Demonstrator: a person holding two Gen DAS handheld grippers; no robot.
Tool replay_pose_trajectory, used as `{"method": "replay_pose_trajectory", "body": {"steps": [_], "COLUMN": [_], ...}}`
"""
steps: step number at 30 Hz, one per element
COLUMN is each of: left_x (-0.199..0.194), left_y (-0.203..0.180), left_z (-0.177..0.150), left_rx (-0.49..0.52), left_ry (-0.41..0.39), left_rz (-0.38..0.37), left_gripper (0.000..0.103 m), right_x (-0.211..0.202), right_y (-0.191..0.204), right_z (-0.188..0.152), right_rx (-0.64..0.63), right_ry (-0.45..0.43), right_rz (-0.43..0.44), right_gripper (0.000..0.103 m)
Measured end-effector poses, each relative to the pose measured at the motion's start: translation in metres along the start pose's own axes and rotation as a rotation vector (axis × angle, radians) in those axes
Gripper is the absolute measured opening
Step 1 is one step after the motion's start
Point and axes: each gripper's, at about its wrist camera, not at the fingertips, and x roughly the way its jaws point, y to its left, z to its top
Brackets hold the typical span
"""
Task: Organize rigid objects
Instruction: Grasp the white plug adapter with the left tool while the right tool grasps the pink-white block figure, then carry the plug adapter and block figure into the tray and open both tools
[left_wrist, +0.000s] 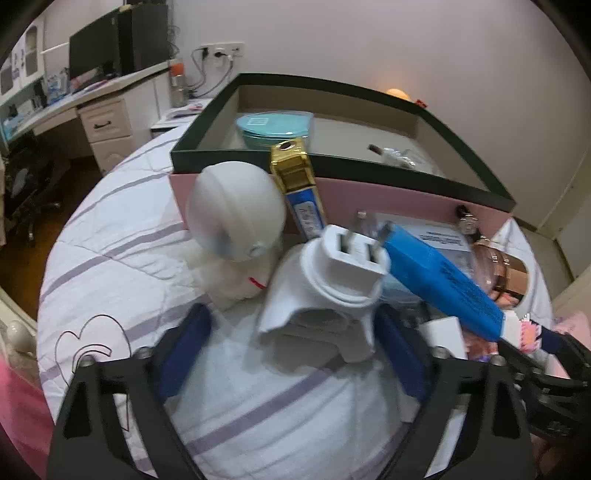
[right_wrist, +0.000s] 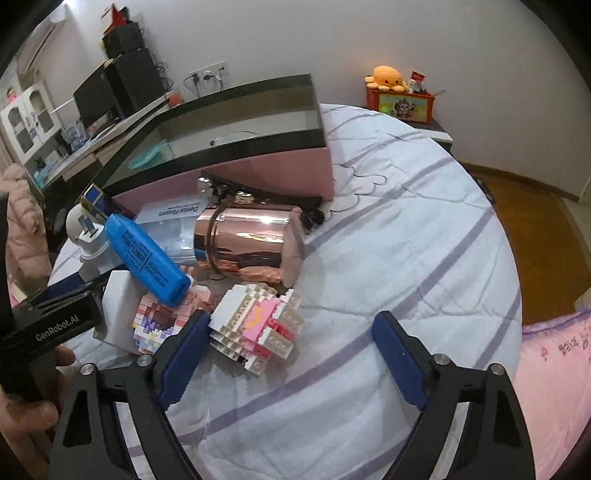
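My left gripper (left_wrist: 291, 312) stands open around a white two-prong plug adapter (left_wrist: 343, 266) lying on the bed; the right pad is close to it and the left pad is clear. A blue highlighter (left_wrist: 443, 280) leans over the adapter. My right gripper (right_wrist: 291, 314) is open, with a pink-and-white brick figure (right_wrist: 258, 325) between its fingers, right beside the left pad. Behind lie a rose-gold cylinder (right_wrist: 247, 243), a second brick figure (right_wrist: 162, 317) and a dental flossers packet (right_wrist: 173, 214). The pink box with a dark rim (left_wrist: 332, 162) holds a teal bowl (left_wrist: 273, 125).
A white round-headed object (left_wrist: 236, 210) and a gold-and-blue carton (left_wrist: 295, 177) lean at the box front. The striped quilt (right_wrist: 406, 221) stretches right to a wood floor (right_wrist: 535, 229). A desk with a monitor (left_wrist: 96, 55) stands far left; an orange plush (right_wrist: 388, 79) sits on a tin.
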Motion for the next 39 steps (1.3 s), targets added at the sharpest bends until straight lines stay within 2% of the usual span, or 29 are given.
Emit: {"method": "replay_pose_trajectory", "body": {"steps": [2,4,8,10,12,14,16,20,27,39], "left_x": [-0.004,-0.006,0.000,0.003,0.002,0.000,-0.005,-0.015,-0.041,-0.071], "left_y": [-0.001,0.000,-0.002,-0.002,0.001,0.004,0.008,0.014,0.022,0.027], "left_z": [-0.003,-0.003,0.005,0.007,0.006,0.004,0.001,-0.006,-0.015,-0.008], "left_rx": [0.012,0.018,0.008,-0.004,-0.009,-0.009,-0.017,-0.024,-0.016,-0.012], "left_ry": [-0.007,-0.005,0.006,-0.002,-0.006,-0.007,-0.008,-0.015,-0.042,-0.100], "left_rz": [0.003,-0.001,0.027,0.019,0.011,-0.009,-0.030,-0.044,-0.028,-0.044], "left_gripper": [0.061,0.061,0.069,0.067,0.058,0.056,0.056,0.055,0.055,0.055], "right_x": [-0.001,-0.004,0.002,0.004,0.004,0.001,-0.003,-0.009,-0.028,-0.065], "right_y": [0.004,0.002,0.008,0.012,0.011,0.010,0.007,0.003,-0.001,0.016], "right_z": [-0.002,-0.004,-0.001,-0.001,-0.002,-0.004,-0.006,-0.011,-0.016,-0.004], "right_rx": [-0.020,-0.001,-0.017,-0.036,-0.036,-0.043,-0.030,-0.016,-0.001,-0.023], "right_ry": [-0.008,-0.013,-0.019,-0.027,-0.034,-0.038,-0.041,-0.040,-0.055,-0.113], "right_rz": [-0.006,0.003,-0.021,-0.046,-0.042,-0.043,-0.027,-0.018,0.006,0.058], "right_gripper": [0.073,0.069,0.069,0.069,0.068,0.061,0.041,0.041,0.041,0.040]}}
